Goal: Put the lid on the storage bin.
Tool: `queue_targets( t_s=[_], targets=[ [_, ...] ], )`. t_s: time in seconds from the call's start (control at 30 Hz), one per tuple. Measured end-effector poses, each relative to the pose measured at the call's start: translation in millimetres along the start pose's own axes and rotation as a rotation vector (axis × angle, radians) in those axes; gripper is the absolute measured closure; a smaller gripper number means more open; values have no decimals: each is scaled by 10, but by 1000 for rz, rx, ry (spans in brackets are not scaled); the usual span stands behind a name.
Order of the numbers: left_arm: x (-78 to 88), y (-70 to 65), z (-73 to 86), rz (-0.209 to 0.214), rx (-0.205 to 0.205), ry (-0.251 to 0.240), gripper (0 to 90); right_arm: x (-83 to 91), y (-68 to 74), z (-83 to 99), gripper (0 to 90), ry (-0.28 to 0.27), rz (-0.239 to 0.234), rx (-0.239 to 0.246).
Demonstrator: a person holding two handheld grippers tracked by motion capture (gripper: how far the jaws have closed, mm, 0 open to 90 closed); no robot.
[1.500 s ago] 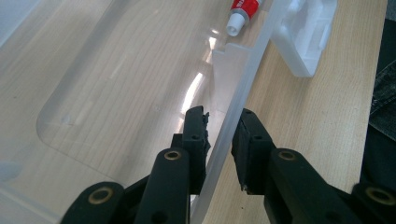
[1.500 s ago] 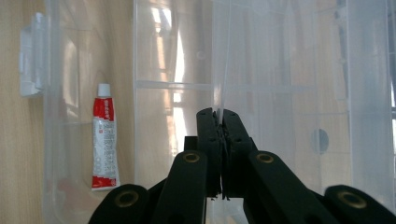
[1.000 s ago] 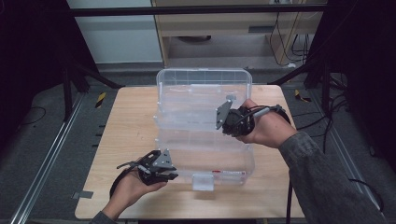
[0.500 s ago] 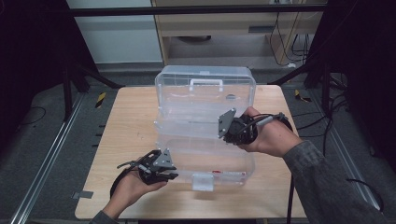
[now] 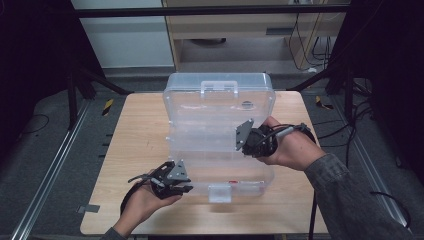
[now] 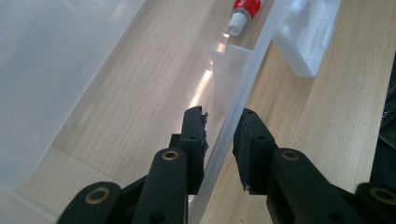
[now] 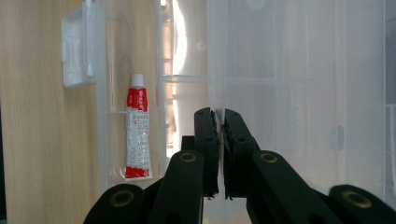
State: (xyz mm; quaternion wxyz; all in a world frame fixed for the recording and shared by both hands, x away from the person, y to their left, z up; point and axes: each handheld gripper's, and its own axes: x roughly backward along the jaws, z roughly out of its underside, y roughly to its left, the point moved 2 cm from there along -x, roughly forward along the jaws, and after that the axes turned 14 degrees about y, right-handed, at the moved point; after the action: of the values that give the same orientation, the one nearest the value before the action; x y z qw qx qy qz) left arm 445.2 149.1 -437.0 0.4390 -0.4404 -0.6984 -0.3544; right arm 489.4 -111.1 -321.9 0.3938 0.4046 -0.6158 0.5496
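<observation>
a lab: dark metal frame [image 5: 80,85], trailing cables [image 5: 305,35], taped floor [image 5: 107,106].

The black two-jaw left gripper [image 5: 186,188] is standing with jaws slightly parted; the black two-jaw right gripper [image 5: 241,145] is pressing its jaws nearly together.

One clear plastic organiser box [image 5: 220,107], lid up. Two white latches: one on the lid [image 5: 219,88], one on the front wall [image 5: 219,192]. One red-and-white tube [image 7: 137,135] inside. Two hand-held grippers: left gripper [image 5: 186,188], right gripper [image 5: 239,145]. One wooden table [image 5: 132,145].
</observation>
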Motion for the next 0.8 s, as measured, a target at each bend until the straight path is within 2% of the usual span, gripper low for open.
queue_targets(
  t_s=[0.13,0.2,0.3,0.33,0.4,0.5,0.57,0.77,0.8],
  targets=[
    [-2,-2,4,0,0,-5,740,-3,27,5,862,-3,-1,3],
    [-6,-49,15,14,62,-6,739,-4,48,5,863,-4,-2,10],
    [-6,-47,17,13,57,-7,738,-11,76,14,864,0,-5,9],
    [-6,-35,15,10,42,-9,738,-15,82,17,863,1,-5,7],
    [-6,-49,20,14,58,-9,736,-17,89,20,862,3,-4,11],
    [-2,-41,24,11,49,-8,733,-15,93,22,864,6,-8,8],
    [-2,-52,33,16,64,-10,732,-17,103,21,864,2,-17,9],
    [0,-52,40,8,61,-11,724,-20,139,21,864,0,-23,12],
    [-3,-153,58,22,212,-15,723,-22,144,24,864,-1,-26,11]
  ],
)
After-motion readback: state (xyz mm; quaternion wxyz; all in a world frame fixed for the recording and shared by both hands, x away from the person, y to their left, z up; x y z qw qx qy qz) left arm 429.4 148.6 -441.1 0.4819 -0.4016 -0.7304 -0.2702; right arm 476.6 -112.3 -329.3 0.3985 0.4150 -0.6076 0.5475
